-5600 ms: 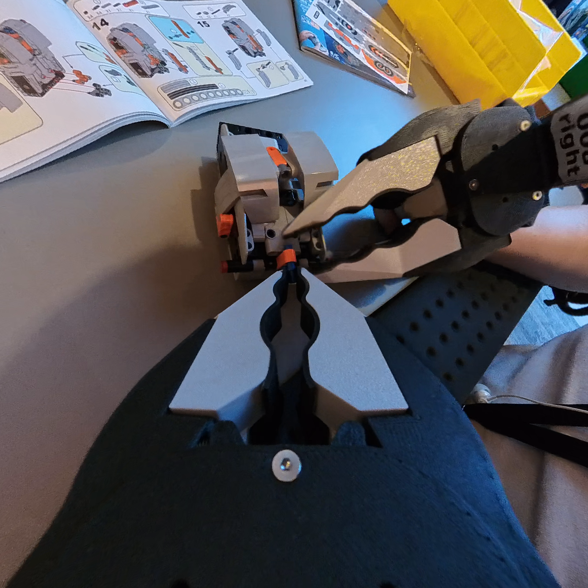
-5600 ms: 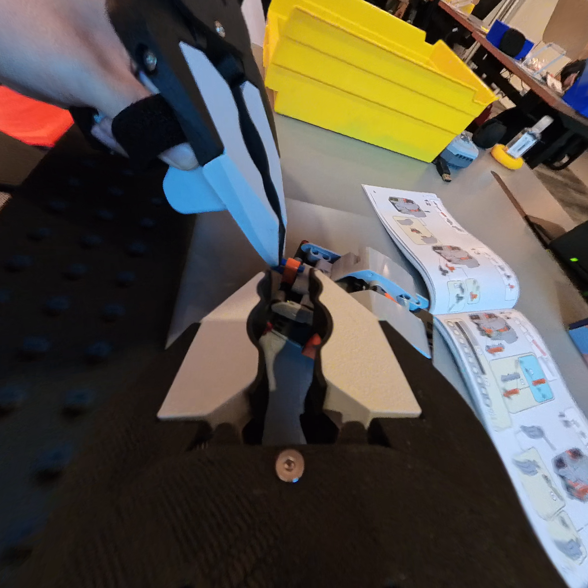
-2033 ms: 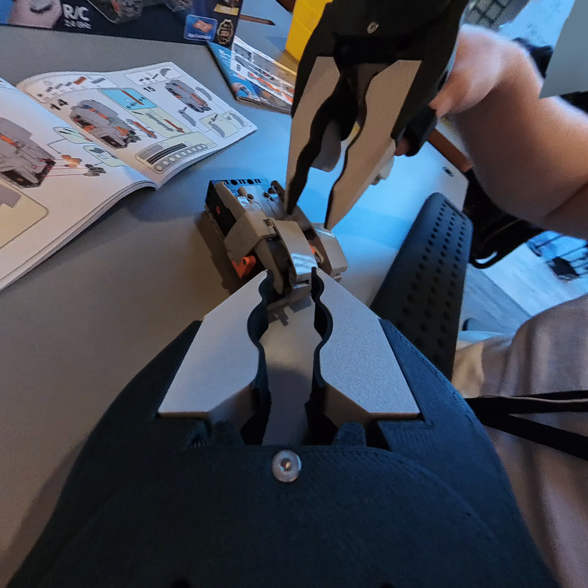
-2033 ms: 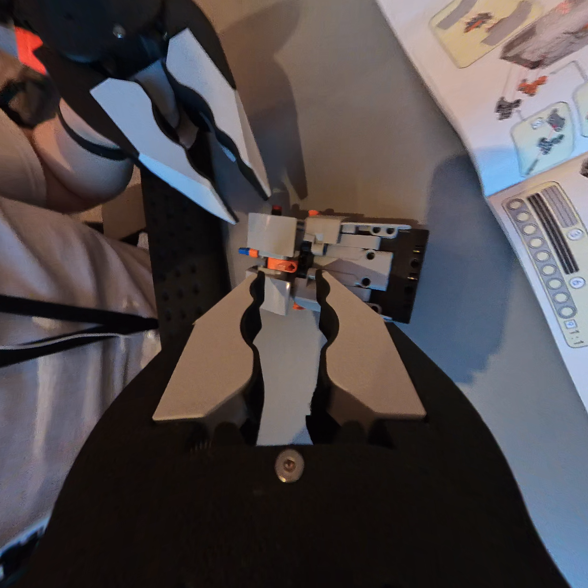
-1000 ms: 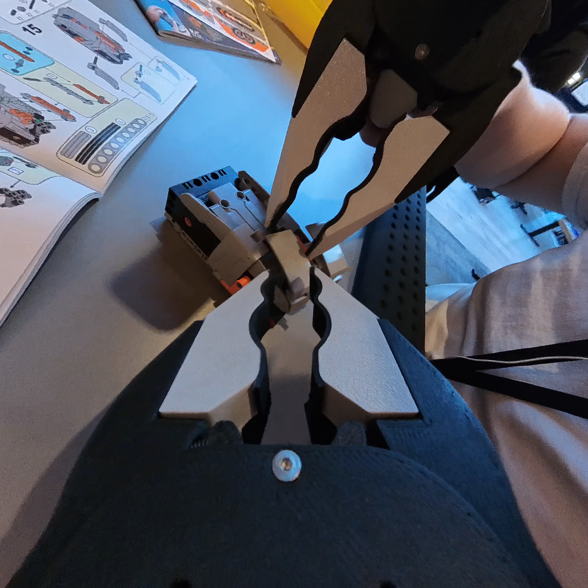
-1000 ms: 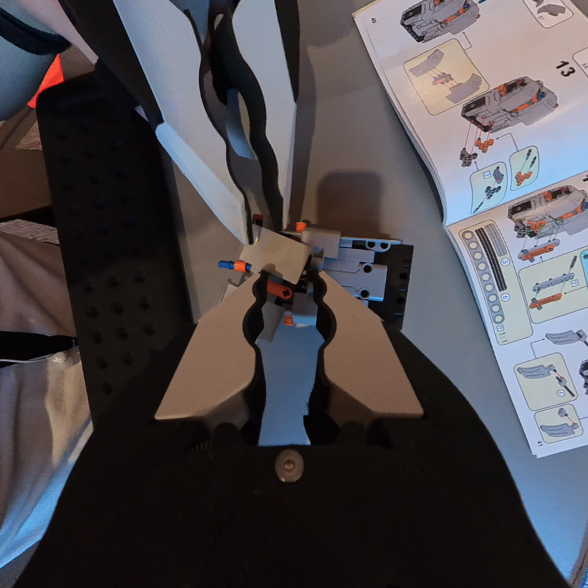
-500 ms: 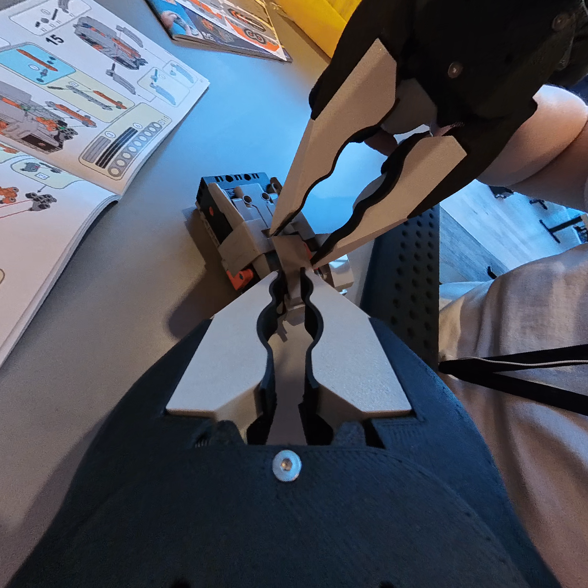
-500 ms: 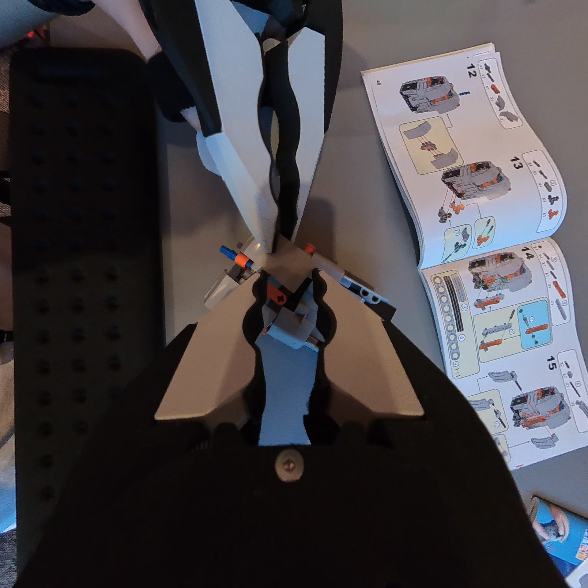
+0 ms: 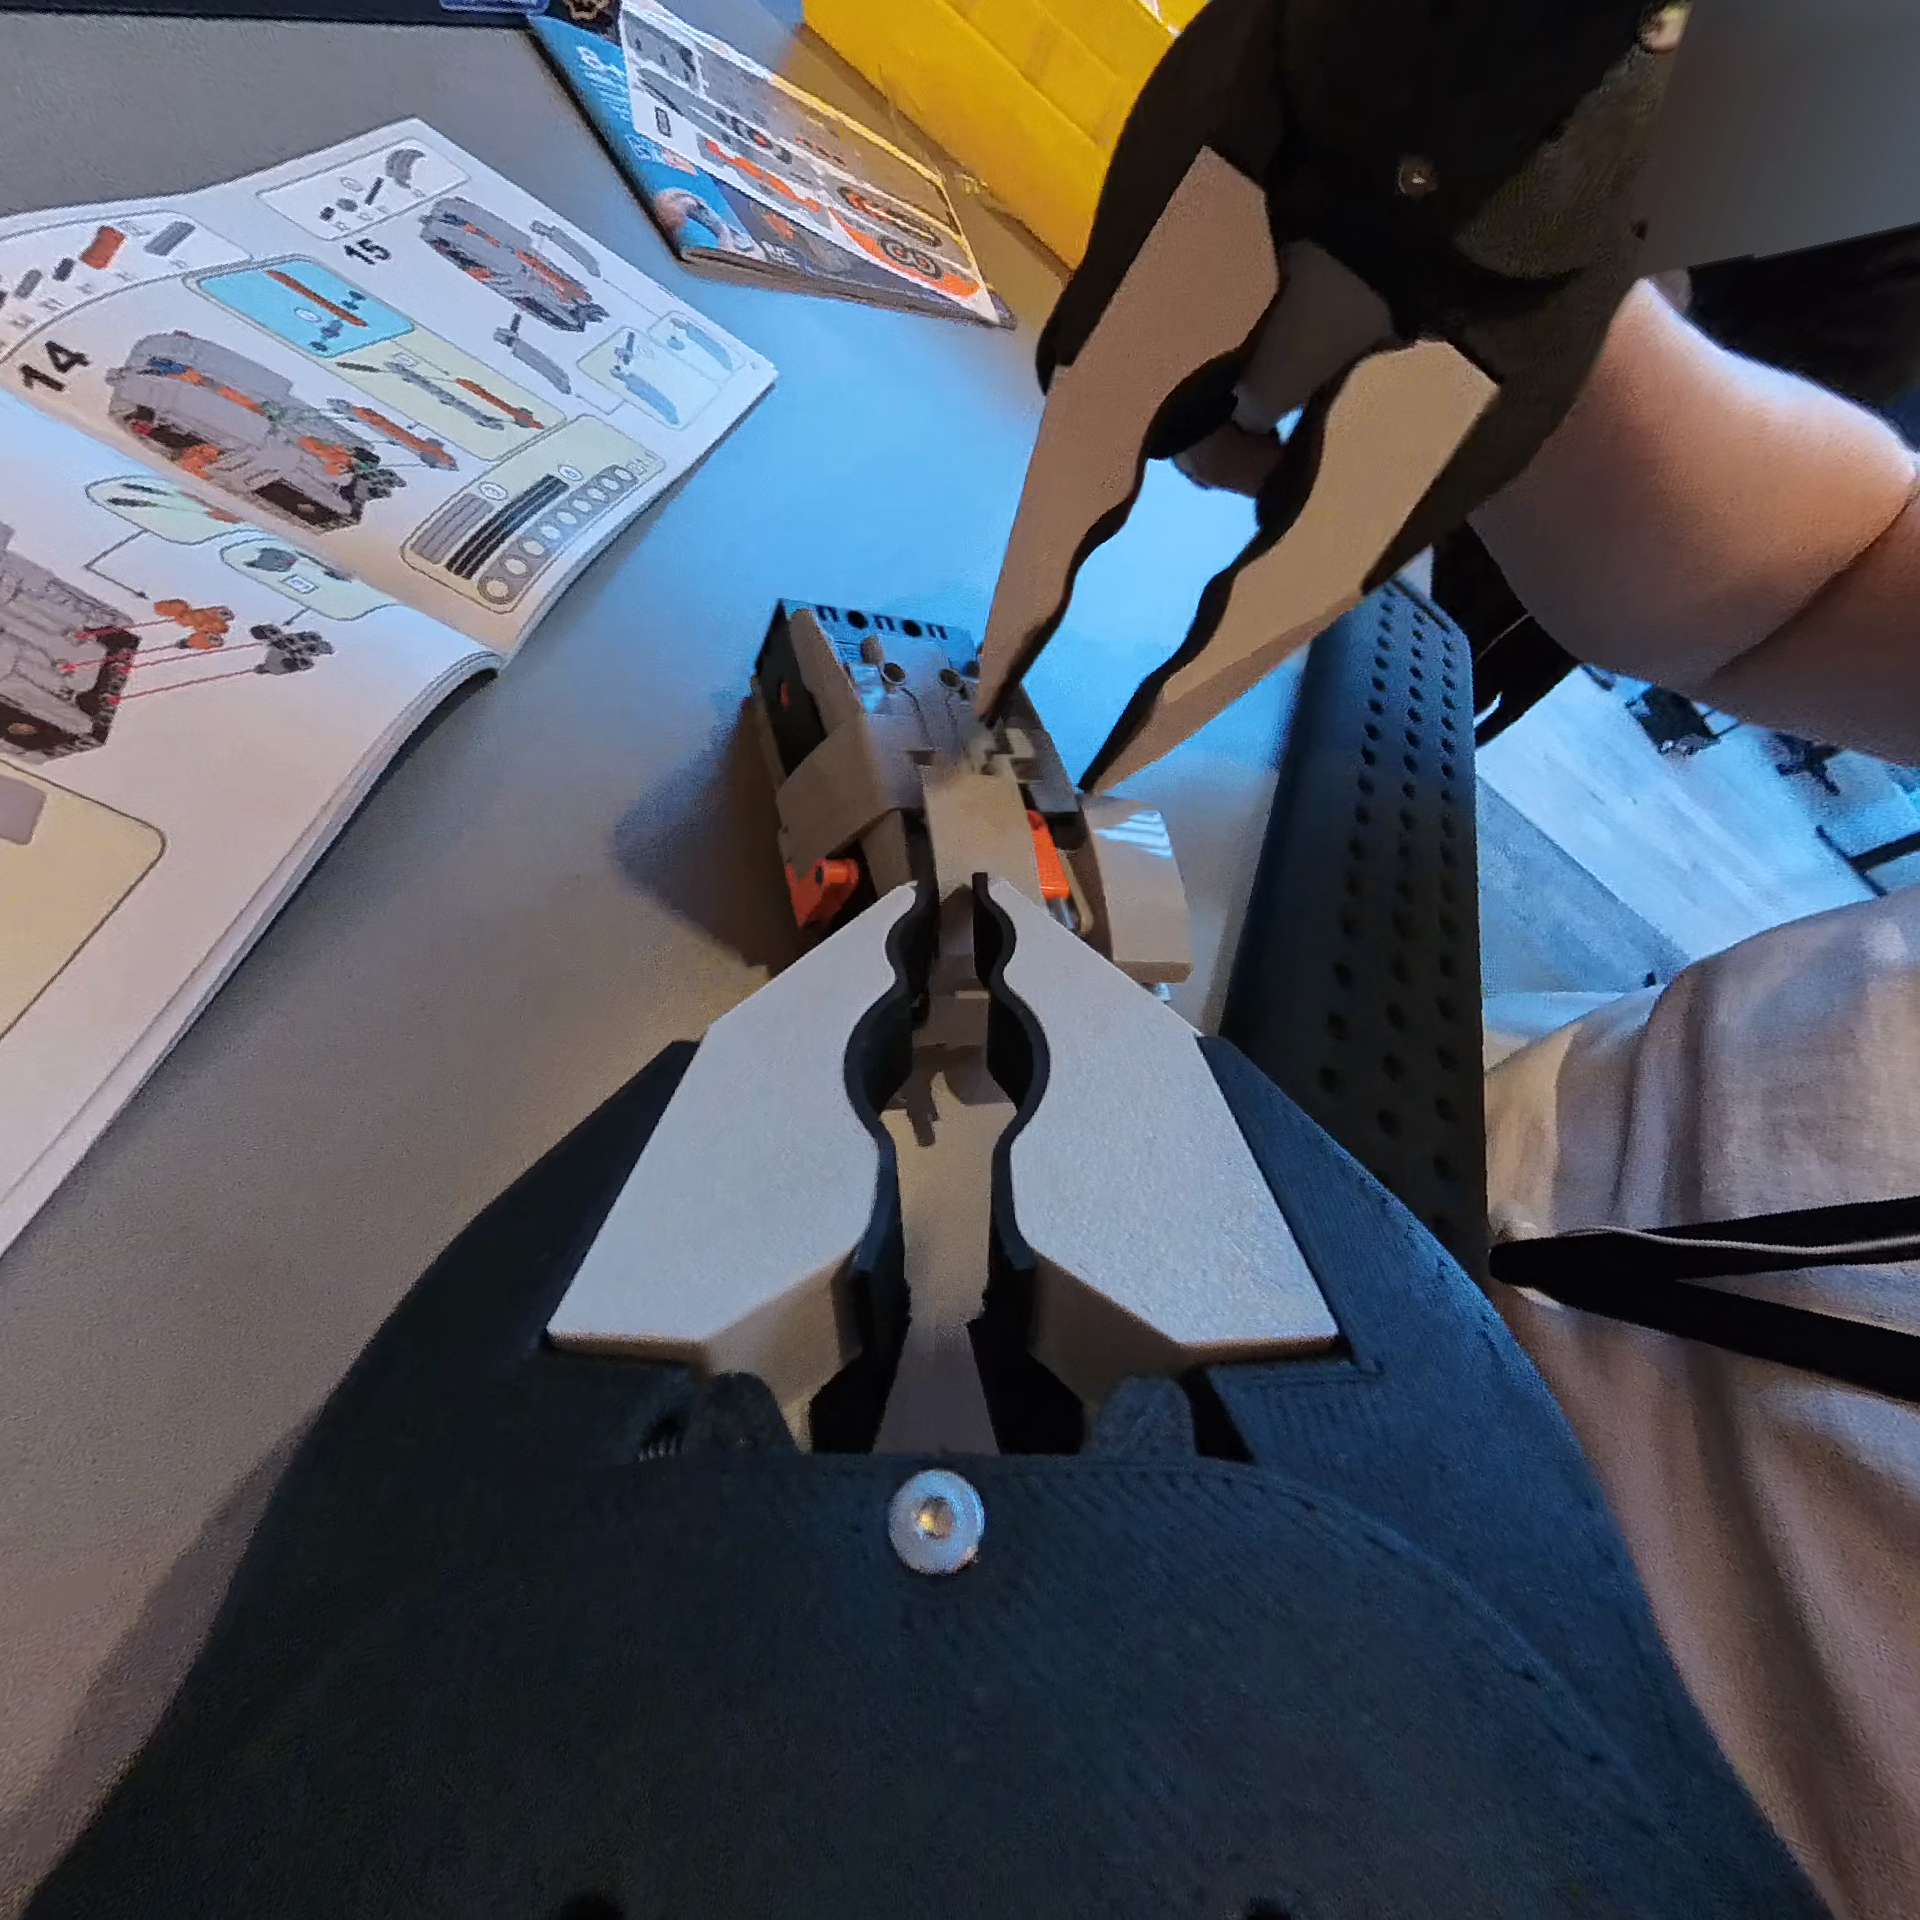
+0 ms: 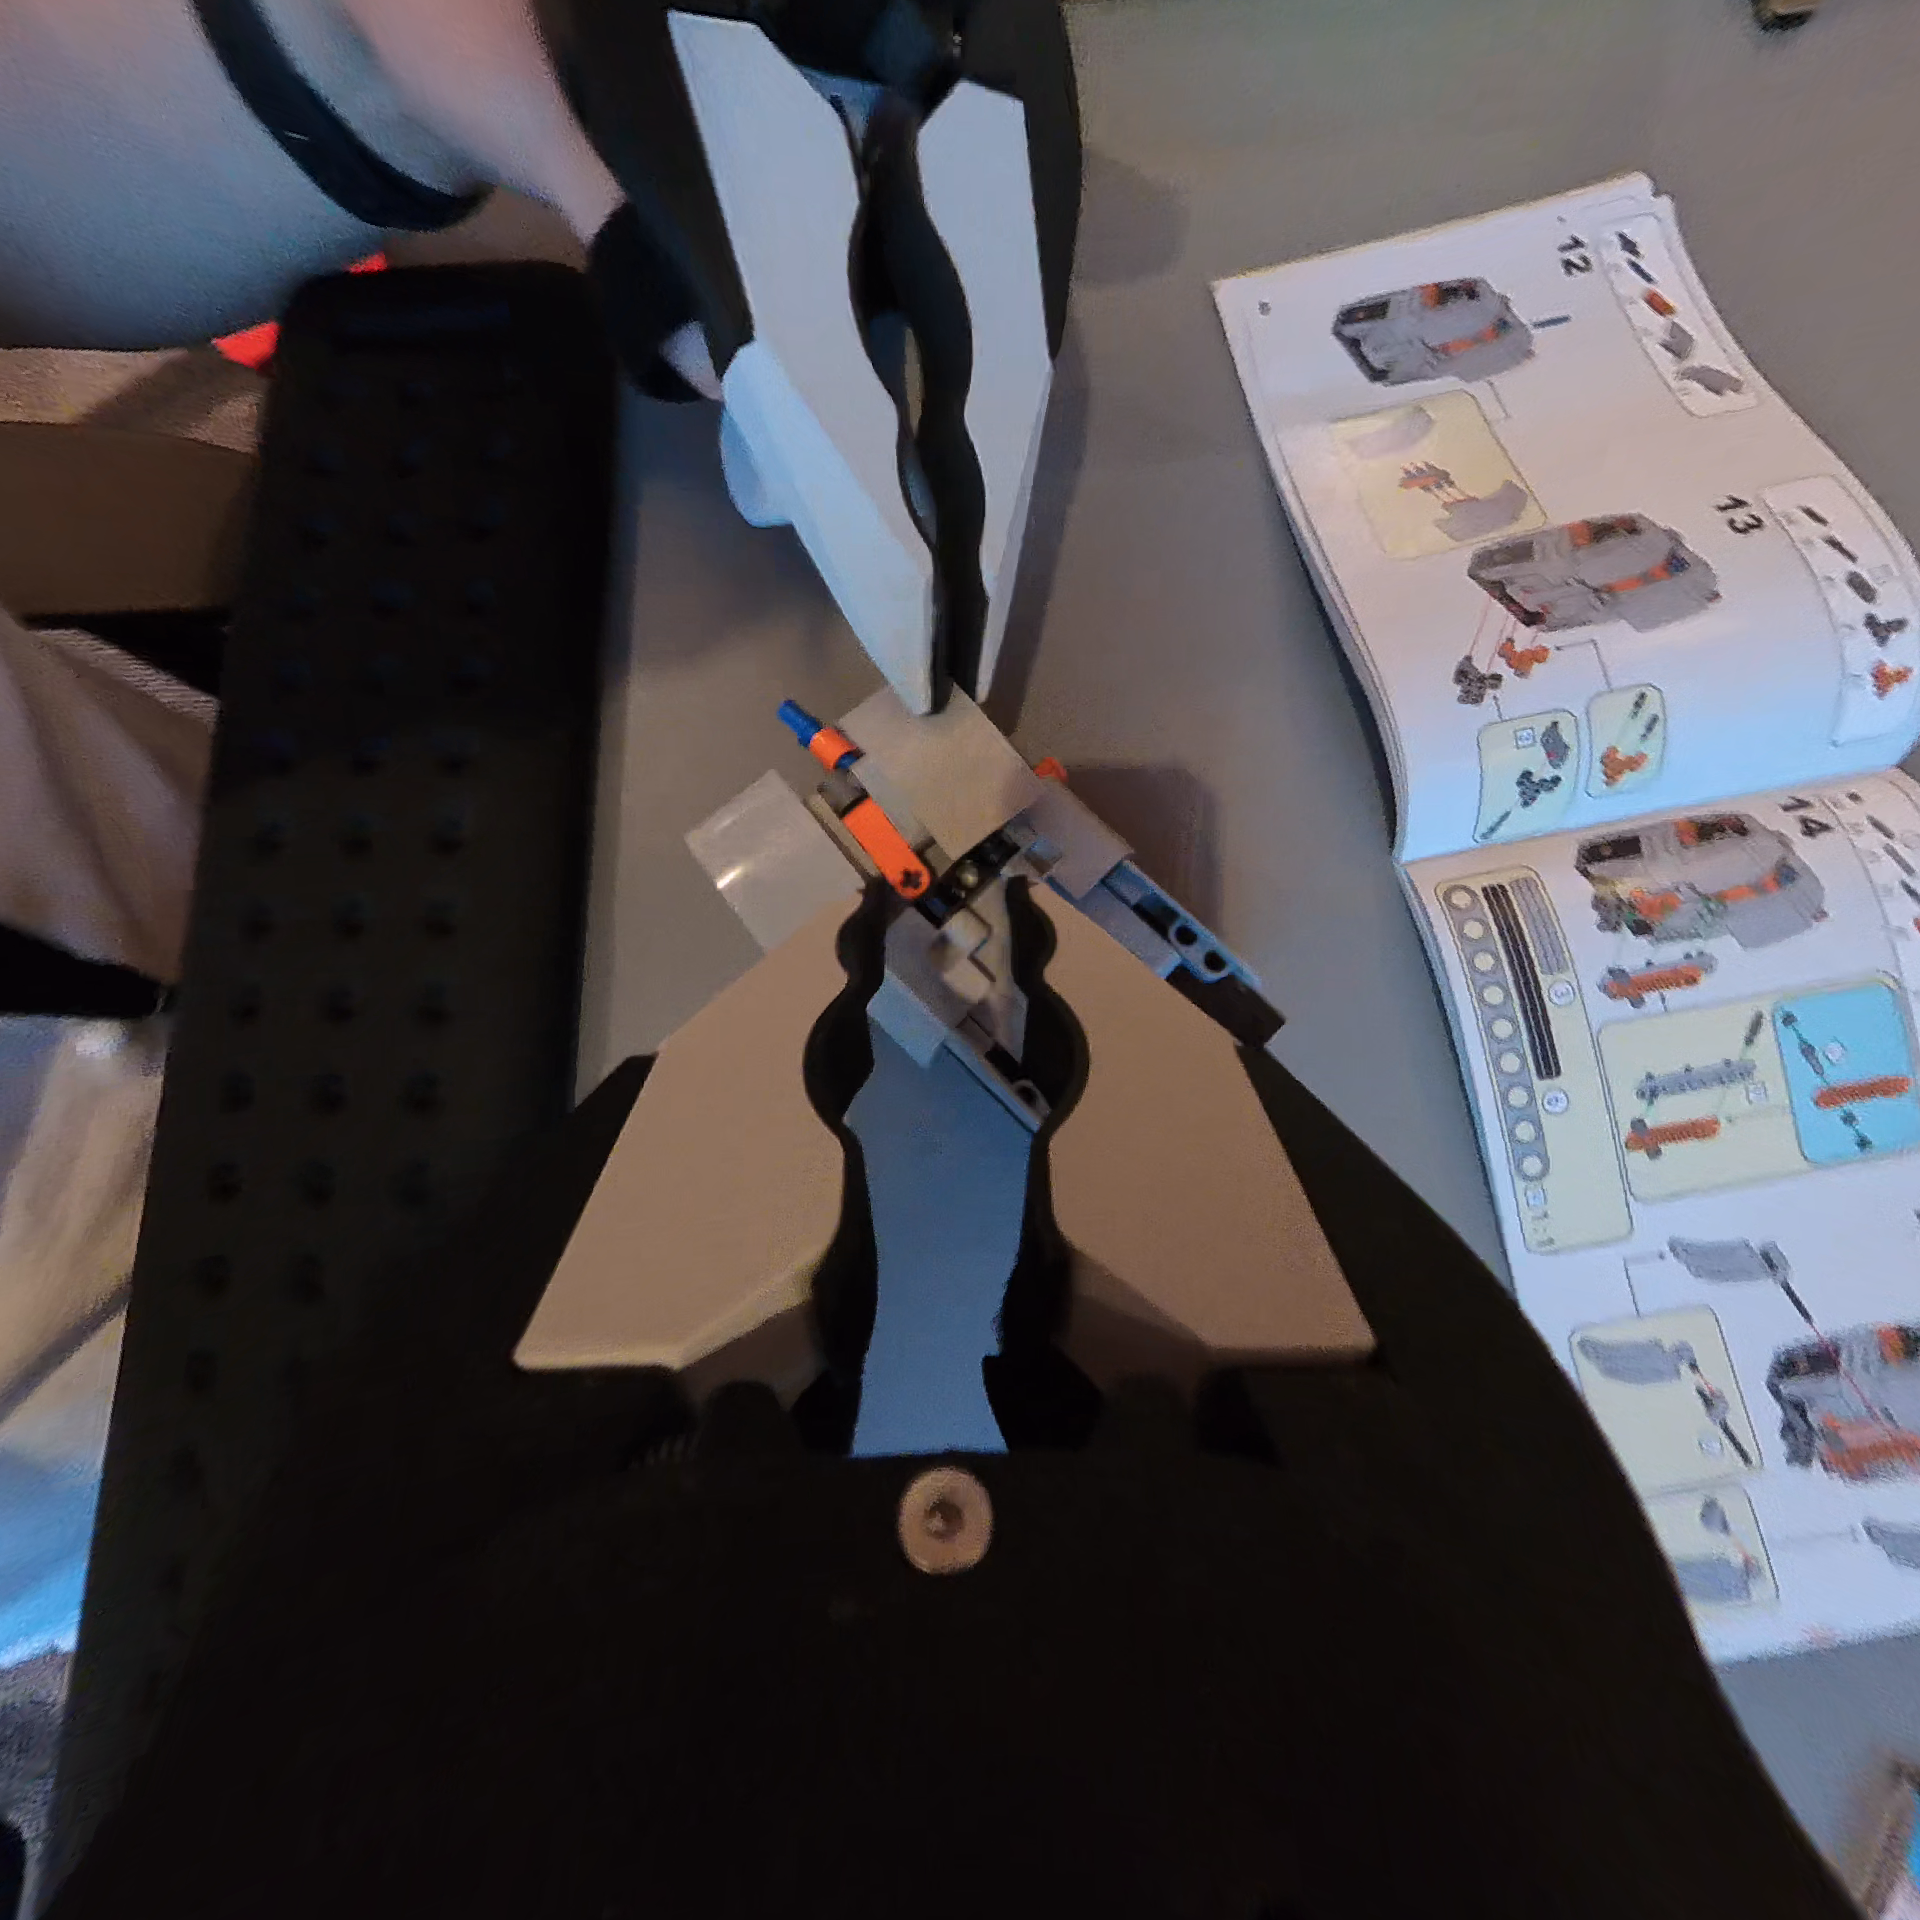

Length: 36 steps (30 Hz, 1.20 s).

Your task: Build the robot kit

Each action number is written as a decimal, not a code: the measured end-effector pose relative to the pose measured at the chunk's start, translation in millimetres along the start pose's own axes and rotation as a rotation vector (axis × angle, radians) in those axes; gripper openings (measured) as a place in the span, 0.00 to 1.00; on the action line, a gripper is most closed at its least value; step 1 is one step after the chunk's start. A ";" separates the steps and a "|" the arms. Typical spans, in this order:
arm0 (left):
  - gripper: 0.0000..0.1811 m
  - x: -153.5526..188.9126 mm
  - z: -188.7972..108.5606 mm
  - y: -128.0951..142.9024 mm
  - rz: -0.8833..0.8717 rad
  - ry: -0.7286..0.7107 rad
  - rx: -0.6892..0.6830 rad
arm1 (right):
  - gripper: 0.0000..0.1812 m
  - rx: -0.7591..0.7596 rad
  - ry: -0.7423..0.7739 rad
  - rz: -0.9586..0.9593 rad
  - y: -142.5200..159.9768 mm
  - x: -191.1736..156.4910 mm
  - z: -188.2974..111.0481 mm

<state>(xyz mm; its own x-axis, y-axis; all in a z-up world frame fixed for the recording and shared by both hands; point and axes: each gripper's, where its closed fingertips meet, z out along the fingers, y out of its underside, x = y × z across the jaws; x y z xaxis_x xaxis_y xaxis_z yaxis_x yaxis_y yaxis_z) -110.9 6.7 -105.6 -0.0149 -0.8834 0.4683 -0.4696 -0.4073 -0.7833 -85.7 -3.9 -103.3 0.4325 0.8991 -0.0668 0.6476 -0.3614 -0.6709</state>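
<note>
A small brick model (image 9: 883, 758) of grey, black and orange pieces lies on the grey table (image 9: 364, 987) near its edge. My left gripper (image 9: 956, 894) is shut on the end of the model's grey top panel. In the right wrist view it (image 10: 951, 696) comes down from the top onto that panel (image 10: 935, 758). My right gripper (image 9: 1039, 743) reaches in from the upper right with its jaws apart; one tip touches the model's top and the other its side. In its own view the right gripper (image 10: 948, 899) straddles the model's (image 10: 1132, 914) grey and black middle. An orange beam (image 10: 878, 842) and a blue pin (image 10: 795, 715) stick out at the left.
An open instruction booklet (image 9: 312, 416) lies left of the model and also shows in the right wrist view (image 10: 1662, 831). A thin leaflet (image 9: 800, 187) and yellow bins (image 9: 987, 104) sit behind. A black perforated armrest (image 9: 1361, 883) runs along the table edge, by a person's lap (image 9: 1714, 1143). Both grippers' tips are close together, under 4 cm apart.
My left gripper has narrowed from wide open onto the grey panel. The model has turned on the table. My right gripper has stayed apart and shifted along the model's top.
</note>
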 end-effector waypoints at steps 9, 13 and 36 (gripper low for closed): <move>0.10 3.8 -40.0 -6.1 0.030 -0.143 0.117 | 0.04 0.095 -0.218 -0.217 5.1 -5.8 2.4; 0.10 23.4 -39.6 10.9 0.094 -0.209 0.120 | 0.05 0.169 -0.205 -0.279 1.0 -12.4 6.5; 0.07 11.6 -7.8 25.2 0.031 -0.372 -0.016 | 0.07 0.276 -0.195 -0.408 -4.1 -24.4 5.4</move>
<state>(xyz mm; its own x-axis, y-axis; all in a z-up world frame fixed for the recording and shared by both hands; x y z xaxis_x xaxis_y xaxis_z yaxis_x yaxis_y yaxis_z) -129.8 -12.0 -116.8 0.2913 -0.9203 0.2611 -0.4880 -0.3777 -0.7869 -102.3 -23.1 -102.8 0.0384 0.9918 0.1217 0.5379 0.0821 -0.8390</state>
